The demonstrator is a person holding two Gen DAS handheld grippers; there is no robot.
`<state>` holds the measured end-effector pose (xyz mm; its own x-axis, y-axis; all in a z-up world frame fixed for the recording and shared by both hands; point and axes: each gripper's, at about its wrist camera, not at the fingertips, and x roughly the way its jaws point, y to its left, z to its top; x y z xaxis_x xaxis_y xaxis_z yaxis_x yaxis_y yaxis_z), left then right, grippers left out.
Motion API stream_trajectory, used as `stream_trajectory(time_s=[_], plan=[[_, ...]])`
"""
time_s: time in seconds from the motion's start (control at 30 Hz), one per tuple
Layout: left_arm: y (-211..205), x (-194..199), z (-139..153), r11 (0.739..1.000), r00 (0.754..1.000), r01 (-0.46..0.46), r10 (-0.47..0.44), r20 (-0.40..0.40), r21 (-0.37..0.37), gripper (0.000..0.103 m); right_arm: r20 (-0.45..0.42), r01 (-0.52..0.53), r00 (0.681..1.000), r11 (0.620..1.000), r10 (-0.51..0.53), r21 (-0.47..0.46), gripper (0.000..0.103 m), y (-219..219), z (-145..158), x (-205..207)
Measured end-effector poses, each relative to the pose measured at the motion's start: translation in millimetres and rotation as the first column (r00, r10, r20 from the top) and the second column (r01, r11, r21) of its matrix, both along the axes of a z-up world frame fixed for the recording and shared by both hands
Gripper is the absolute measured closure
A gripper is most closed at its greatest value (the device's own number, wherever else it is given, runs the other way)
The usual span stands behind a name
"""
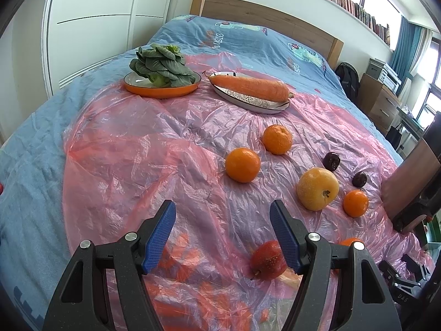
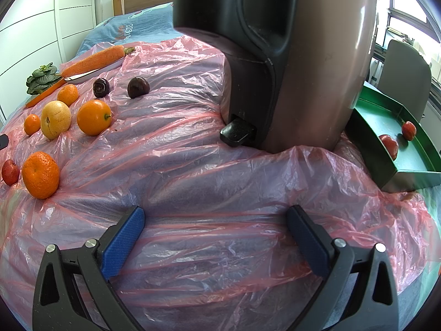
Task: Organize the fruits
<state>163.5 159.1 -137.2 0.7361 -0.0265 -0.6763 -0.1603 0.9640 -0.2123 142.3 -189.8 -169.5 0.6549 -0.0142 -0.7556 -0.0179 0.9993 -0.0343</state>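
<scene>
Both grippers are hanging empty over the pink plastic sheet (image 1: 154, 143), the left gripper (image 1: 222, 237) spread wide with a small red apple (image 1: 268, 260) sitting low in the frame just inside its right finger. The right gripper (image 2: 215, 237) is spread too, nothing between its fingers. Two red fruits are already lying in the green tray (image 2: 413, 160) at right, so this looks like a pick starting: lowering and closing on the apple.

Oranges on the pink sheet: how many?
4 oranges: far orange near the carrot plate; middle orange; small orange beside the yellow fruit; near orange by the red apple. More could hide behind the appliance.
</scene>
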Motion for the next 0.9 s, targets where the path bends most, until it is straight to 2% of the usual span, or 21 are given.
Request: stream_trajectory(time_s=[0.9], plan=[[-0.5,-1.8,4.0,1.0,1.0,-0.002,0.002,0.007,-0.003,0.038,0.0,0.0,1.0,1.0,0.0,0.001,0.0,-0.3,0.1,0.3]])
